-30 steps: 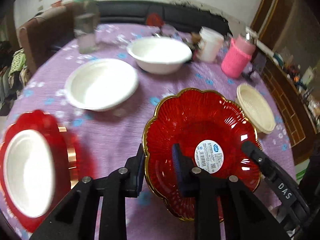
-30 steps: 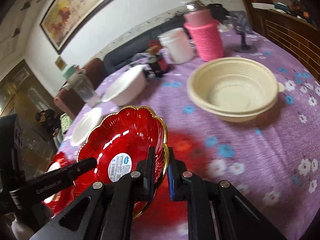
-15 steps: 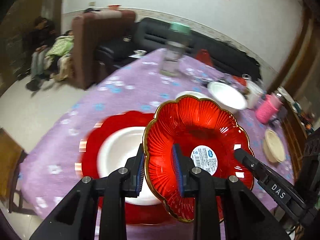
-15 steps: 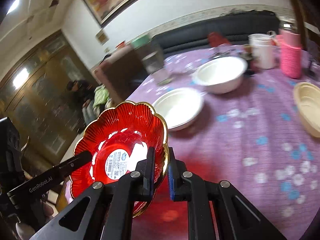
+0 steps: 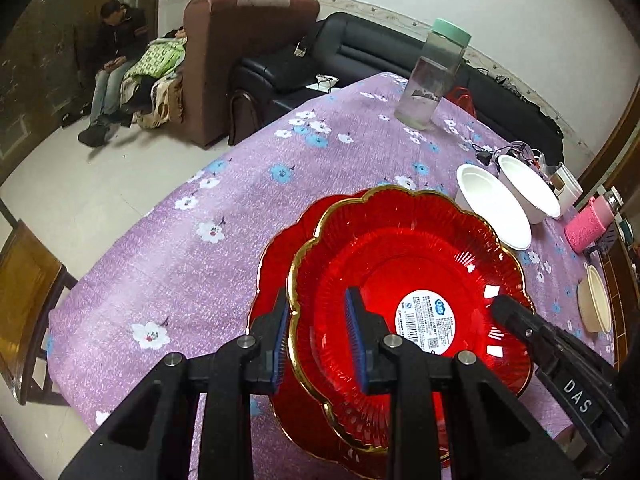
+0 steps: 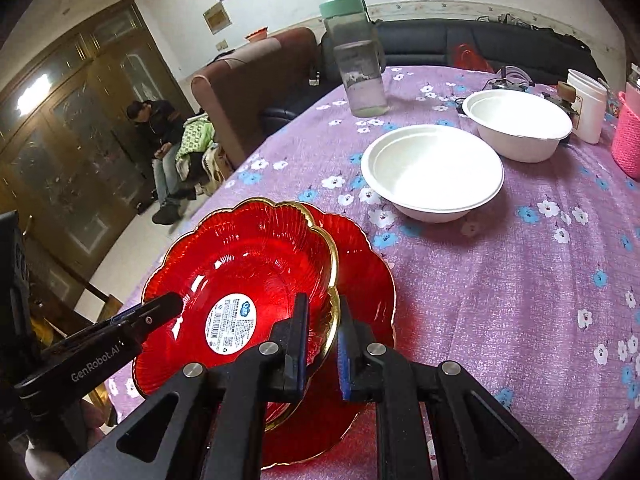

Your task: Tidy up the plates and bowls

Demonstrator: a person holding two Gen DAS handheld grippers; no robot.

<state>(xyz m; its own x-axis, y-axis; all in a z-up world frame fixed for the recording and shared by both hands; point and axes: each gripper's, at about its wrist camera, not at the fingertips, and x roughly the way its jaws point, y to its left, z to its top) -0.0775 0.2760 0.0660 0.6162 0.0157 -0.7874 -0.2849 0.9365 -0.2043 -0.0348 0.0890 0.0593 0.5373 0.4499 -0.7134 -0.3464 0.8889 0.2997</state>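
Note:
Both grippers hold a red gold-rimmed scalloped plate (image 5: 404,264) with a white sticker in its middle. My left gripper (image 5: 318,340) is shut on its near-left rim. My right gripper (image 6: 323,324) is shut on its opposite rim (image 6: 256,264). The plate sits right over a second red plate (image 5: 276,248) lying on the table, seen also in the right wrist view (image 6: 368,276). I cannot tell whether they touch. The small white dish seen earlier on the lower plate is hidden. Two white bowls (image 6: 432,172) (image 6: 520,128) stand farther back.
A purple flowered cloth (image 5: 224,216) covers the table. A clear jar with a green lid (image 6: 358,60) stands at the back. A pink knitted cup (image 5: 588,228), a white cup (image 6: 586,104) and a cream bowl (image 5: 596,300) stand to the right. The table's edge is near on the left.
Both grippers have carried the red plate leftward across the table and lowered it over the second red plate, covering the white dish on it.

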